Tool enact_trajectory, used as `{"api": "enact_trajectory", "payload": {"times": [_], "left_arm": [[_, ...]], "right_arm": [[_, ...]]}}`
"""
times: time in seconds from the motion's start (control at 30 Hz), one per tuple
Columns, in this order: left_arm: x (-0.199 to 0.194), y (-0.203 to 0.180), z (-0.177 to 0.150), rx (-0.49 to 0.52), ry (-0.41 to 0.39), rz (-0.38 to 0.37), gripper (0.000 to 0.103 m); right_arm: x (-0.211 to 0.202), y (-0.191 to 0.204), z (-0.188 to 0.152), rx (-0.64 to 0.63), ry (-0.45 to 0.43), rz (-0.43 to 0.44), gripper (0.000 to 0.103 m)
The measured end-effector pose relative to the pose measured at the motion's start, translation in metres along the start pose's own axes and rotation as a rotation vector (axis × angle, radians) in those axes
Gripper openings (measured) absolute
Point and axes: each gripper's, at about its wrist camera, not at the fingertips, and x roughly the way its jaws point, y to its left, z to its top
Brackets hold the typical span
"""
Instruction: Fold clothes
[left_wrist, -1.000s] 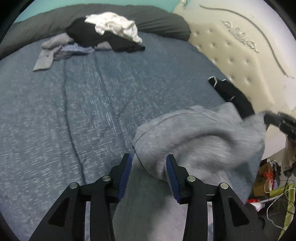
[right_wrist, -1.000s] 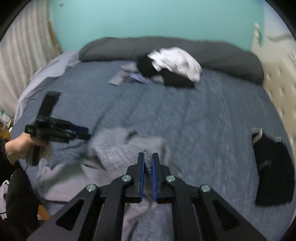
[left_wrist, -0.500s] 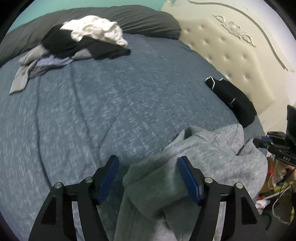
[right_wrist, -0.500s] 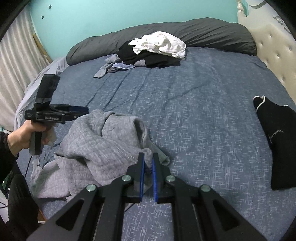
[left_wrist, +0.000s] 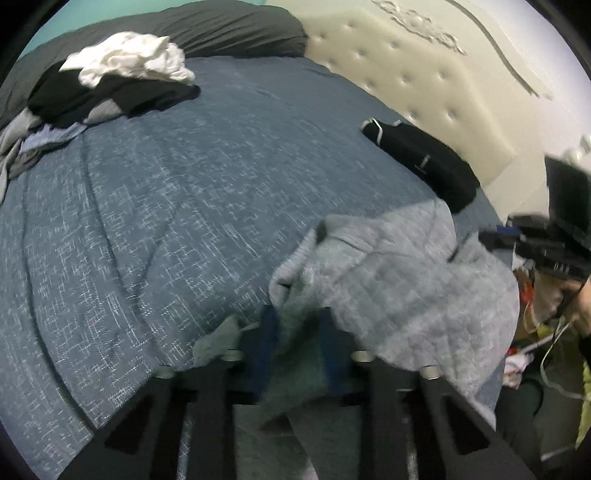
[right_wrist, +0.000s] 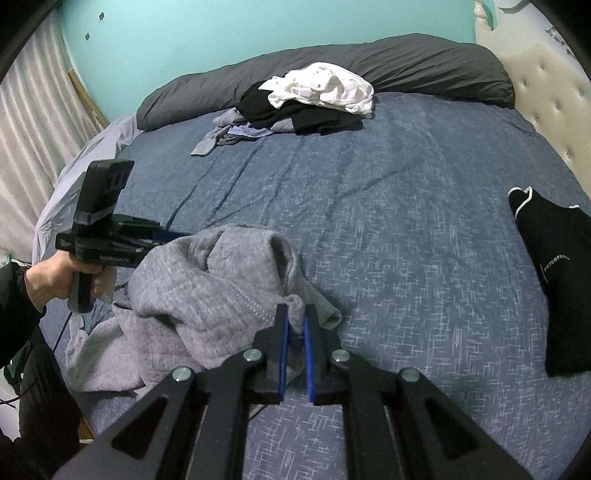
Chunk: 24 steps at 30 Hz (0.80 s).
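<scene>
The left tongs (left_wrist: 295, 354) have just been closing and now pinch the grey sweater (left_wrist: 399, 280). The right tongs (right_wrist: 295, 332) stay clamped on another edge, so lifting and spreading on the bed (right_wrist: 388, 229) looks next.

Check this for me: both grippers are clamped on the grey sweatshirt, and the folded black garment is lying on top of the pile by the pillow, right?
Not quite. The folded black garment lies alone near the headboard, apart from the pile, as the right wrist view shows. Both the left gripper and right gripper do clamp the grey sweatshirt.
</scene>
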Motion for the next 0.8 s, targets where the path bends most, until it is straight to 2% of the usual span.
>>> {"api": "enact_trajectory", "payload": {"times": [0.1,0.23,0.43,0.8], "left_arm": [[-0.01,-0.008,-0.003,0.024,-0.018,0.027,0.007],[-0.048,-0.01,-0.002,0.011,-0.086,0.068,0.006],[-0.146,-0.011,0.003,-0.011,-0.224,0.174,0.005],[-0.335,-0.05,0.034,0.008,-0.477,0.389,0.005]], "right_arm": [[-0.008,0.005,0.004,-0.014,-0.018,-0.008,0.007],[-0.029,0.015,0.012,-0.027,-0.069,-0.03,0.007],[-0.077,0.039,0.034,-0.048,-0.203,-0.057,0.007],[-0.194,0.14,0.111,-0.191,-0.448,-0.057,0.007]]}}
